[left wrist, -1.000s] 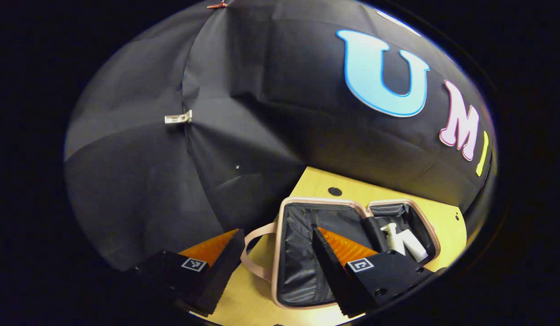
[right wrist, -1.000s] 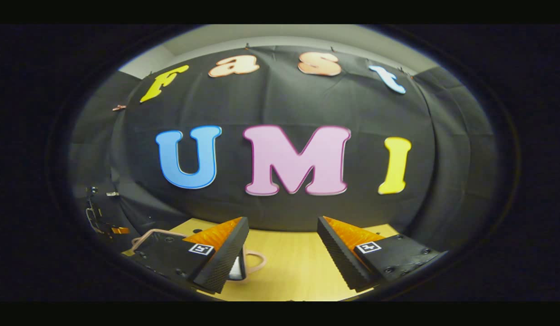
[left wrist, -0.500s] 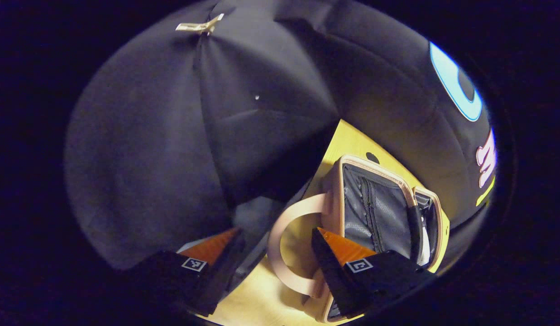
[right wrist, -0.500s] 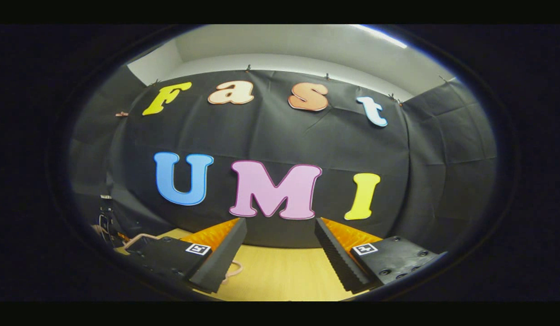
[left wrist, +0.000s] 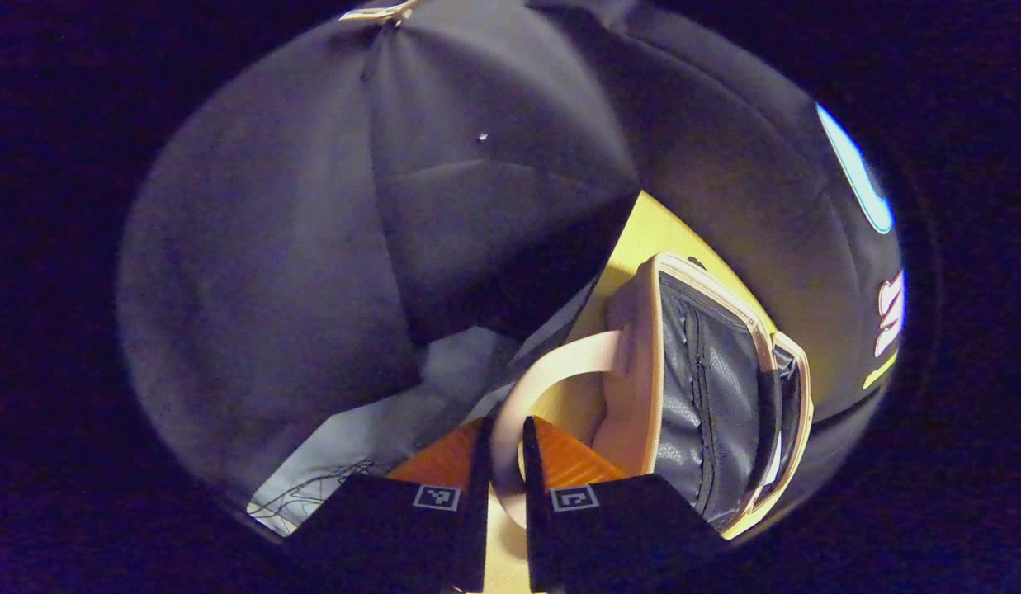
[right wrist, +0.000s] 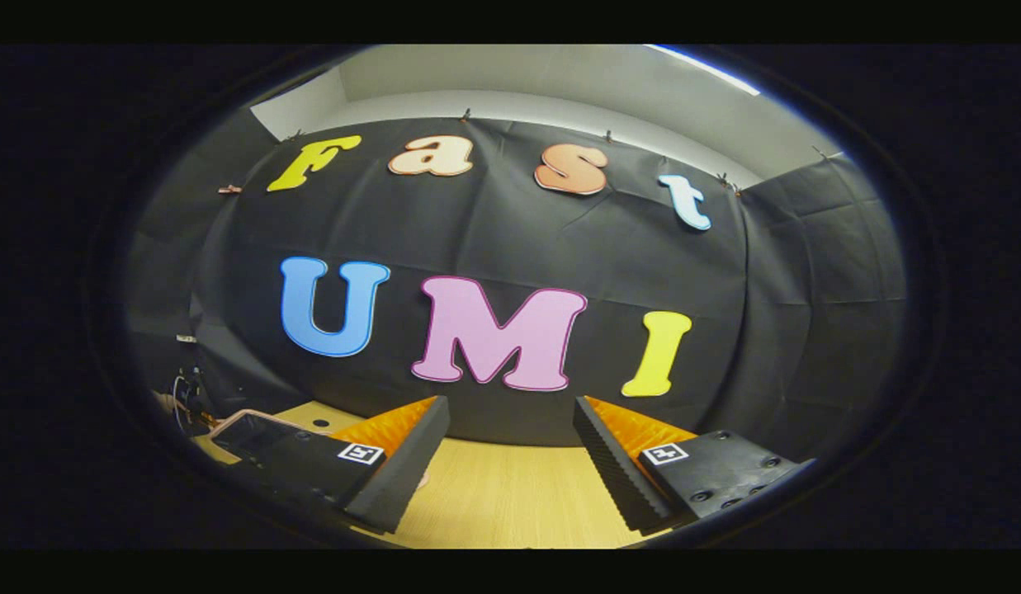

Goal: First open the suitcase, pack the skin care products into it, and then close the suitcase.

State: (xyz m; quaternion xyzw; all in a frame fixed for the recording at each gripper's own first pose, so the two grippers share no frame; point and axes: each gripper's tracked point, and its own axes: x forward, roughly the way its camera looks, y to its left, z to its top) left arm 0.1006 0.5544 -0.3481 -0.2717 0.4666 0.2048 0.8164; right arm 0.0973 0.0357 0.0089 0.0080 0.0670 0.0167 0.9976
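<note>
Pinching the pink loop handle point(left wrist: 551, 375) at the bottom centre of the left gripper view, the left gripper point(left wrist: 503, 462) has its jaws drawn almost together, both fingers pressing on the strap between them. The handle arcs up to the right, where it joins the suitcase point(left wrist: 634, 363), a small pink-edged case with a dark lining and a zip on show, at the right of the frame on the yellow wooden table point(left wrist: 642, 239). A pale patch of floor point(left wrist: 378, 437) shows at the lower left.

In the right gripper view, the right gripper point(right wrist: 510, 462) hangs at the bottom centre with its jaws wide apart and nothing between them, above the table point(right wrist: 510, 495). The suitcase point(right wrist: 250, 425) peeks in at the lower left, partly behind one finger.
</note>
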